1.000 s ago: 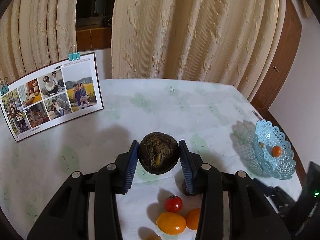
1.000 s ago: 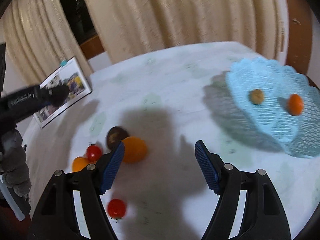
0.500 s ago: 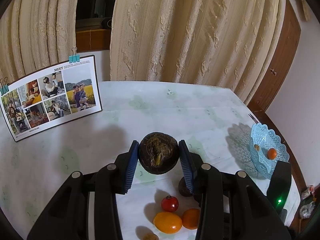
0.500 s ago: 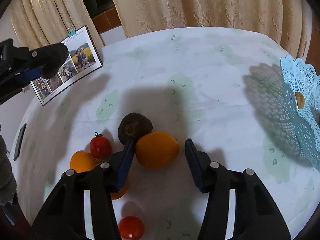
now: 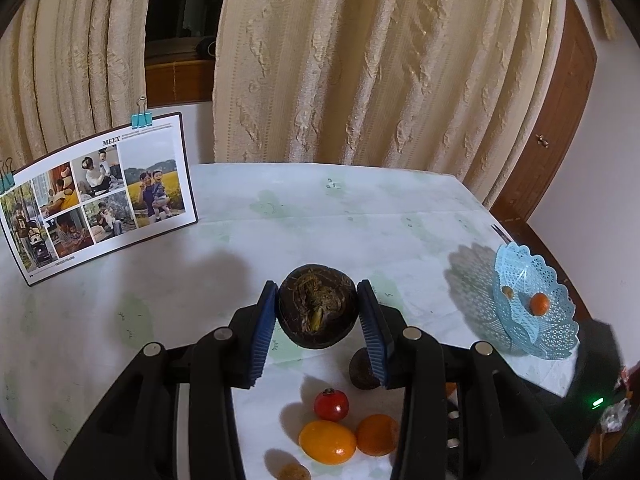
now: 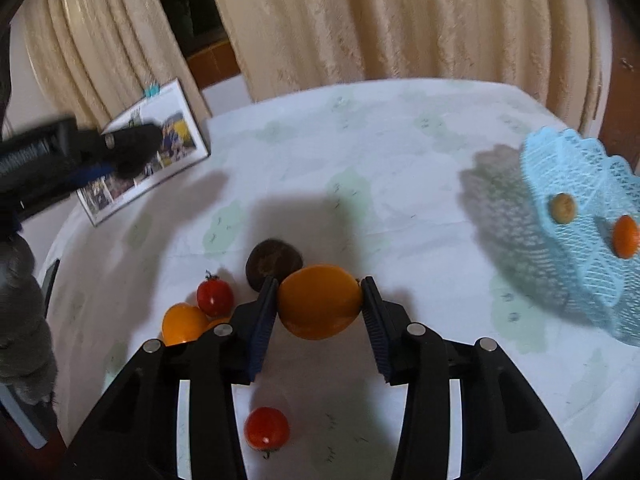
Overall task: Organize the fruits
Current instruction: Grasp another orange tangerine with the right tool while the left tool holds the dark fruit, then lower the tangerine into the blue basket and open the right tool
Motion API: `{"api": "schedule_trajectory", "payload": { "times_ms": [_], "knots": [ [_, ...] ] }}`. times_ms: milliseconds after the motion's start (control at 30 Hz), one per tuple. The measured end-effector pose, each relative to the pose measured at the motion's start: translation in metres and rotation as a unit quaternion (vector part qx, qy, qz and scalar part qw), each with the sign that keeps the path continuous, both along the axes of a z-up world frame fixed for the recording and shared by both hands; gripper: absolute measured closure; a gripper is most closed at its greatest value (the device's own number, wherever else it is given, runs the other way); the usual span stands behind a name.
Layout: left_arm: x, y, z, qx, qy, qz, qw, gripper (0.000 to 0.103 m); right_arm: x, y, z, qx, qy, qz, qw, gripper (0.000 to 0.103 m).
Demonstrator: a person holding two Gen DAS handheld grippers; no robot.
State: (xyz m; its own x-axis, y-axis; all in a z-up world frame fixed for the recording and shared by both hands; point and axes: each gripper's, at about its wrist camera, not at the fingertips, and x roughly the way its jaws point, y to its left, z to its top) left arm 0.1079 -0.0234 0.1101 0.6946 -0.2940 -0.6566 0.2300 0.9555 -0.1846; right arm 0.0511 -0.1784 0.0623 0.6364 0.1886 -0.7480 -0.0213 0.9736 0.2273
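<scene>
Right fingers closing on the orange, the basket waiting off to the side

The big orange fruit (image 6: 320,302) sat on the tabletop (image 6: 360,160) between the right gripper (image 6: 320,322) fingers, which were closing and looked to be touching both its sides, a dark round fruit (image 6: 274,264) touching it from behind. To my eye the thing to do was squeeze only enough to seat the pads across its widest part, then lift straight up before swinging toward the blue lattice basket (image 6: 580,248) (it already held a small orange fruit (image 6: 626,236) and a brownish one (image 6: 563,208)), so the neighbour and the cherry tomato (image 6: 215,297) were not set rolling. The left gripper (image 5: 318,322) was clenched on a dark, fibrous fruit (image 5: 318,310), held above the tabletop, well apart from the basket.
</scene>
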Motion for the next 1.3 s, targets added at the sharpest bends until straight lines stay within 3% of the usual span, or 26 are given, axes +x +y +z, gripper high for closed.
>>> {"api": "schedule_trajectory", "payload": {
  "times_ms": [367,733,900,1300],
  "knots": [
    [-0.005,-0.007,0.000,0.003,-0.002,-0.010,0.9999,0.062,-0.036,-0.079,0.042,0.003,-0.060,-0.121,0.991,0.059],
    [-0.011,-0.019,-0.002,0.012,-0.004,-0.024,0.9996,0.062,-0.063,-0.168,0.033,-0.021,-0.054,-0.250,0.967,0.059],
    [-0.014,-0.025,-0.004,0.018,-0.004,-0.030,0.9994,0.062,-0.070,-0.183,0.024,-0.017,-0.048,-0.272,0.961,0.059],
    [-0.024,-0.048,-0.010,0.039,-0.007,-0.045,0.9982,0.062,-0.098,-0.184,0.031,-0.044,-0.093,-0.297,0.949,0.054]
  ]
}}
